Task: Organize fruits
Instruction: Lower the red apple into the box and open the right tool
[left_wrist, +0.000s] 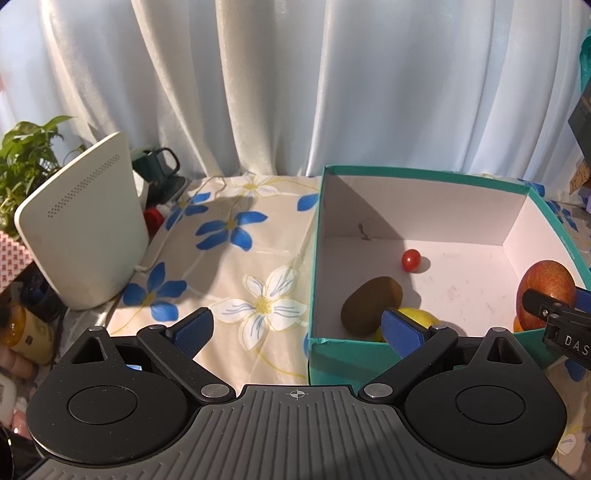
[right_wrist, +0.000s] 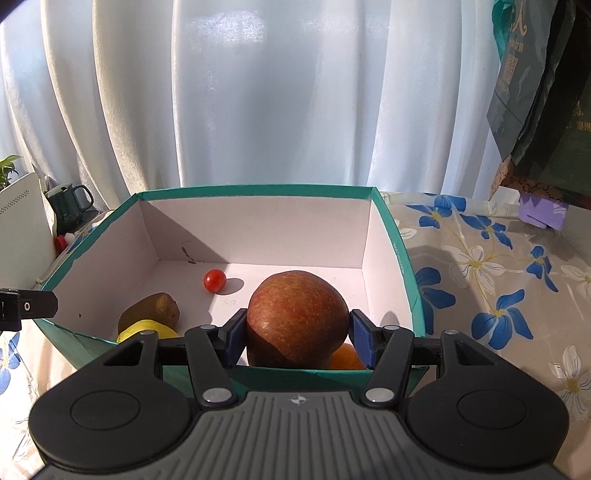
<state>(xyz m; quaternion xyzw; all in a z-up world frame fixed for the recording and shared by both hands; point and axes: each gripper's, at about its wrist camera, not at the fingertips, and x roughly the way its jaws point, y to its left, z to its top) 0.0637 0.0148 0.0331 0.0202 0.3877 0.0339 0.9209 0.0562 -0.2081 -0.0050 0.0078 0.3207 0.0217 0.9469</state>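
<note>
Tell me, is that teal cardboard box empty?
No. The teal cardboard box holds a brown kiwi, small red tomato and yellow fruit.

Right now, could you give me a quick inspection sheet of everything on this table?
Surface: table under a floral cloth, blue and white flowers.
Job's things: teal box holding a cherry tomato, a kiwi, a yellow fruit and an orange fruit; a red apple sits in the right claw above the box's near edge.
Clutter: white device, dark green mug, small red item, bottles at the left edge.
Grippers: left claw open, empty, over the box's near left corner; right claw shut on the apple.
Cables: thin white cord by the white device.
Surroundings: white curtain, potted plant, dark green bag.
</note>
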